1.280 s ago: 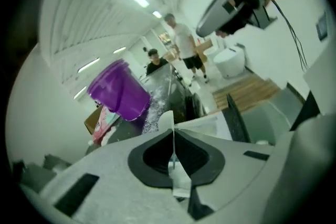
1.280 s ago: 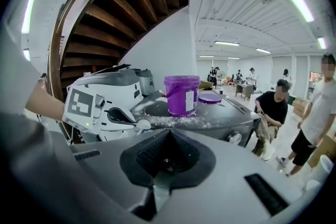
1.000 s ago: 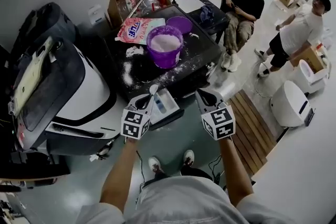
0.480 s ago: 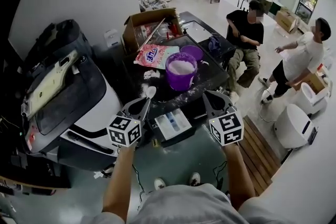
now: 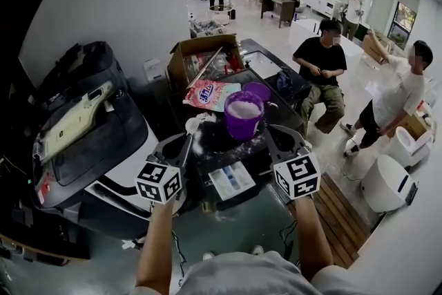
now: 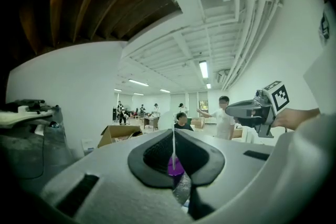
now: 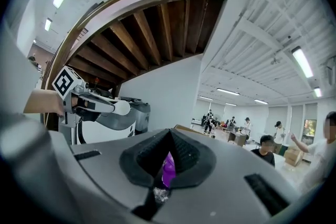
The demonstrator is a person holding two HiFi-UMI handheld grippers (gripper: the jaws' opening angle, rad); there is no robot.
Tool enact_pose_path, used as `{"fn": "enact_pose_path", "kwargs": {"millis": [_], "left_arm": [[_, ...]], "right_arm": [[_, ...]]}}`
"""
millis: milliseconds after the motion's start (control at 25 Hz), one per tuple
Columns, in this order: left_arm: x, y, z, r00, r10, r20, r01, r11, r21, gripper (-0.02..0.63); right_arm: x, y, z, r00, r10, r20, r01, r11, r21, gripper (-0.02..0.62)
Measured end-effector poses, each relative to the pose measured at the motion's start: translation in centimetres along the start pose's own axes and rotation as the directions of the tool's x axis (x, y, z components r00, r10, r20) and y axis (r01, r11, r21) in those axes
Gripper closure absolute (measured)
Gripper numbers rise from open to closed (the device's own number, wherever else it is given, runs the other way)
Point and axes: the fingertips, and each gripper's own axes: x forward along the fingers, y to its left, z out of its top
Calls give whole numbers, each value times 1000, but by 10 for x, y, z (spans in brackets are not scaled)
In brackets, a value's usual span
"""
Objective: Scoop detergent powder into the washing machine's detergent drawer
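In the head view my left gripper [image 5: 188,139] is shut on the handle of a white scoop [image 5: 195,124], whose bowl stands just left of the purple bucket [image 5: 243,115] of white powder. The left gripper view shows that handle as a thin white strip between the shut jaws [image 6: 174,139]. My right gripper [image 5: 271,130] is shut on nothing, a little right of and below the bucket; purple shows past its pads [image 7: 169,136]. The detergent drawer [image 5: 232,180] stands pulled out of the washing machine [image 5: 207,148], below and between the grippers. Whether the scoop holds powder, I cannot tell.
A pink detergent bag [image 5: 210,94] and the purple lid [image 5: 257,89] lie behind the bucket, with a cardboard box [image 5: 204,55] further back. Spilled powder dusts the dark top. A second machine [image 5: 83,135] stands at the left. People sit and stand at the right.
Both grippers have risen from over the drawer to the bucket's level. The scoop now sits beside the bucket. The head view has tilted up.
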Motion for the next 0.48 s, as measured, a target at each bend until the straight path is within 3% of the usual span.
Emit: {"fn": "enact_pose_path", "kwargs": {"millis": [480], "left_arm": [[-9,3,39,997,41,63,-49,990,130,592]], "right_arm": [[9,1,33,998,19,56,-17,999,-37,591]]}}
